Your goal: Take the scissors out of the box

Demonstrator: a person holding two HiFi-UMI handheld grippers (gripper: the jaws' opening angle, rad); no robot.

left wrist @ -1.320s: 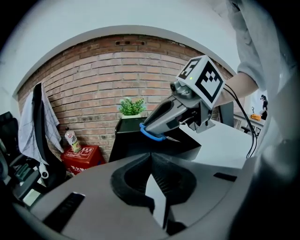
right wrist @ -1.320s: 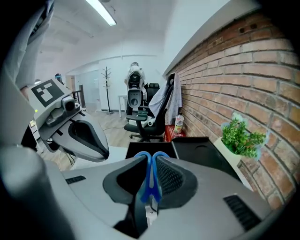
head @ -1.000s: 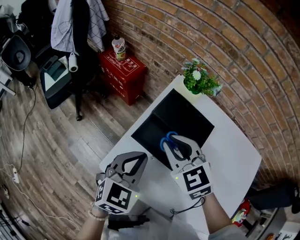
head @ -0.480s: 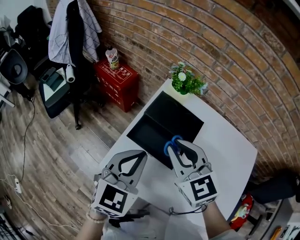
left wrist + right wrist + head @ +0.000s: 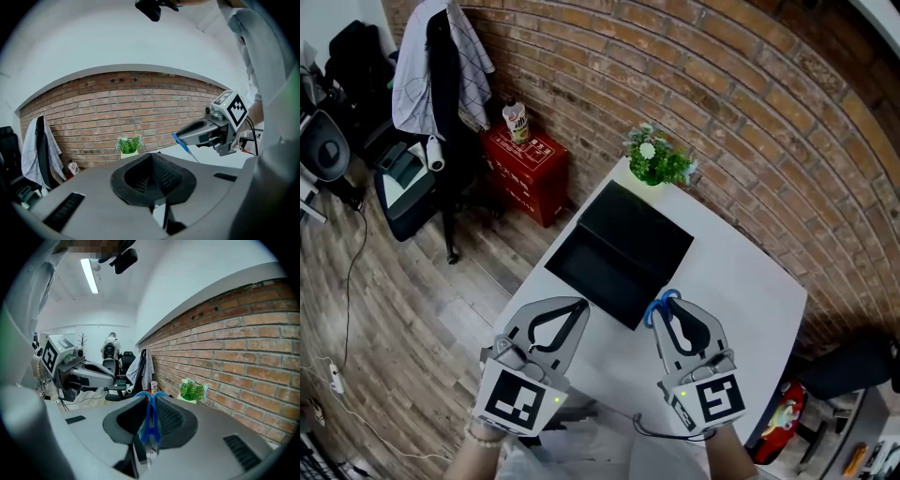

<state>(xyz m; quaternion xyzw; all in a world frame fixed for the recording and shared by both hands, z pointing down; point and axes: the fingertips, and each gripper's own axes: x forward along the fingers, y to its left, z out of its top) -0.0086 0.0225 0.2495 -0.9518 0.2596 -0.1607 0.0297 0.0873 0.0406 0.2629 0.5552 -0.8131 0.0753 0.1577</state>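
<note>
Both clenched | right tongs (image 5: 673, 307) on scissors (image 5: 150, 420) | left tongs (image 5: 151, 161) empty | blade (image 5: 193, 156), seemingly, only in left gripper view

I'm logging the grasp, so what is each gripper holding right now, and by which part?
The right gripper holds the scissors by their blue handles, jaws shut on them. The left gripper holds nothing; its jaws are shut.

White table (image 5: 748, 292): box (image 5: 623, 251), seemingly potted plant (image 5: 654, 161)
</note>
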